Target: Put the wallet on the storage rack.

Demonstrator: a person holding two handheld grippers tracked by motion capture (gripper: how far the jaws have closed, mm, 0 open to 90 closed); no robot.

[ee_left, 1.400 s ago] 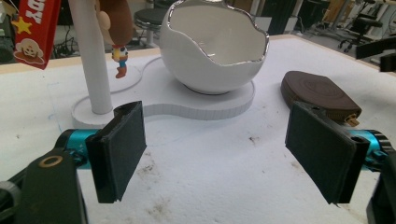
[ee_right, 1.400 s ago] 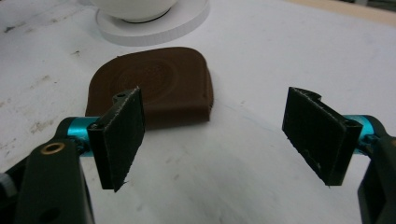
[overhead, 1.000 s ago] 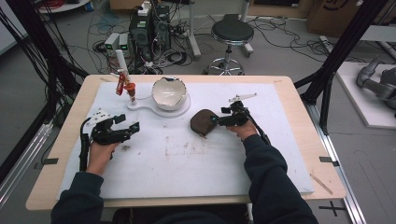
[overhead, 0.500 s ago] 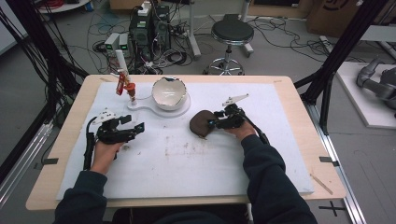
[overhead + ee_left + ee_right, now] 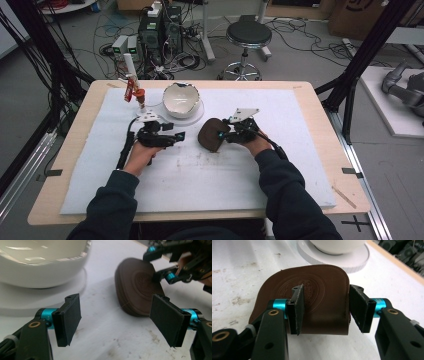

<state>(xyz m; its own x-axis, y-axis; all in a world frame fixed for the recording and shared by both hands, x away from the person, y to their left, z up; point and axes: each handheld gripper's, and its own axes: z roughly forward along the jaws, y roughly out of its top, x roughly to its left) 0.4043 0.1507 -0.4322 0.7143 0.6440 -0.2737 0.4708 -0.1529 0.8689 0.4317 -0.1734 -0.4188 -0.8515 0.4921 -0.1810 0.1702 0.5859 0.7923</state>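
Note:
A brown leather pouch [image 5: 210, 136] with an embossed round mark lies on the white mat [image 5: 200, 190] in front of the bowl. My right gripper [image 5: 226, 134] reaches it from the right. In the right gripper view its jaws [image 5: 327, 297] have just been closing, and the pads now press on the pouch [image 5: 324, 280], one on its face and one at its side edge. My left gripper [image 5: 176, 137] hovers just left of the pouch, open with nothing between its pads [image 5: 68, 317]. The left gripper view shows the pouch [image 5: 136, 287] tipped up, with the right gripper [image 5: 155, 265] on it.
A white bowl [image 5: 181, 100] with a chipped rim sits on a round white base [image 5: 196, 117] just behind the pouch. A small stand with red clips [image 5: 134, 92] is at the mat's back left. The table edge runs behind them.
The left gripper has slid right, toward the pouch. The right gripper has edged left over the pouch and its jaws have narrowed onto it.

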